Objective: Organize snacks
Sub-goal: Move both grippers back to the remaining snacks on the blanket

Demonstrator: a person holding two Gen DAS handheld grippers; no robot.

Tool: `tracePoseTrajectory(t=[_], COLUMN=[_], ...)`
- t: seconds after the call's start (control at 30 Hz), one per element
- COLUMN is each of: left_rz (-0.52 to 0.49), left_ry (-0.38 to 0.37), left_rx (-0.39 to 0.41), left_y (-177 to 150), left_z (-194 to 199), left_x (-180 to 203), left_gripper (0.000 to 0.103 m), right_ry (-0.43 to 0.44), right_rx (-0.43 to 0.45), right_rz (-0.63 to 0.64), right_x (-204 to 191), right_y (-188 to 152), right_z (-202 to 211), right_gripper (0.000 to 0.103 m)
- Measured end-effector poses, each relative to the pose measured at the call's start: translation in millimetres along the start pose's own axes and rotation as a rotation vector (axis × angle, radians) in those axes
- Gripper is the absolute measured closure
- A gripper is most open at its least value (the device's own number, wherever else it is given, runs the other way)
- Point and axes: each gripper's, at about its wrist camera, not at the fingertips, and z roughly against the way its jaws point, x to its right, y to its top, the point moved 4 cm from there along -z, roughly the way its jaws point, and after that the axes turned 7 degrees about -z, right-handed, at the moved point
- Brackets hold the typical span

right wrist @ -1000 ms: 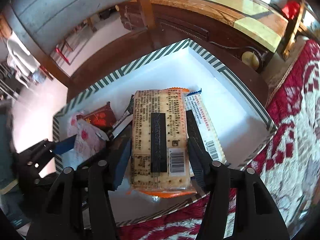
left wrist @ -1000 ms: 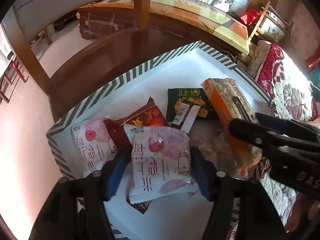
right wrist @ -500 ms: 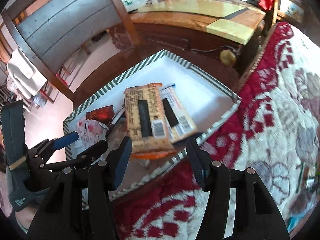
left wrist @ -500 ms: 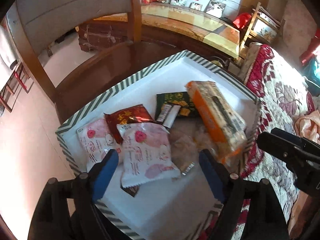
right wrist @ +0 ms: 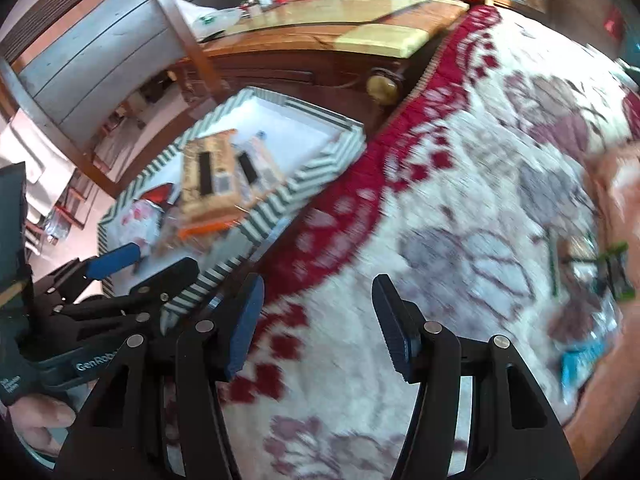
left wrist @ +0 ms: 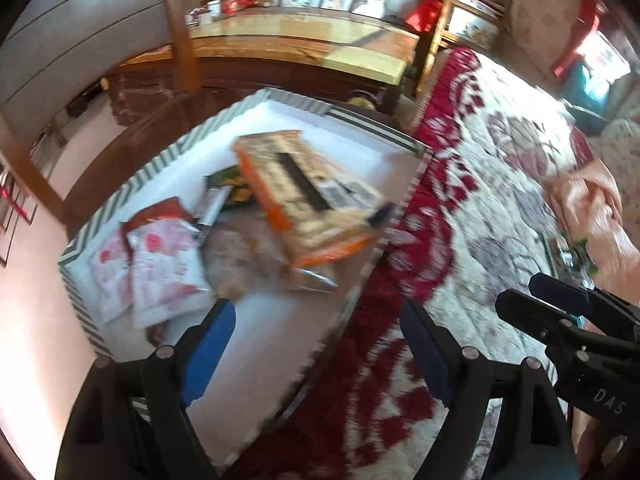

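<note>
Left wrist view: my left gripper [left wrist: 316, 344] and right gripper [right wrist: 318, 324] both gape empty over the floral blanket [right wrist: 460, 184]; snacks [left wrist: 304, 196] fill the striped box [left wrist: 160, 164] (wooden cabinet [left wrist: 304, 52] behind).

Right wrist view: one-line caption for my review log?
Open right gripper over the floral blanket, striped box of snacks behind, left gripper alongside.

L gripper [left wrist: 320, 344], R gripper [right wrist: 318, 320]: jaws apart, empty.
</note>
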Motion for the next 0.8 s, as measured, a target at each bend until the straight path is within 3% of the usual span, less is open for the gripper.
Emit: tracePoseTrajectory(t=[0.8], left_rz=[-0.203], left_ry=[-0.097], left_rx=[-0.051], left_y=[-11.2], left_z=[-7.2], left_x=[117.3], left_gripper=[0.017], right_ry=[-0.145], right_rx=[0.011], right_rz=[-0.220], right_x=[146.6], right_y=[-63.9], right_z=[55.5], right_gripper=[0.047])
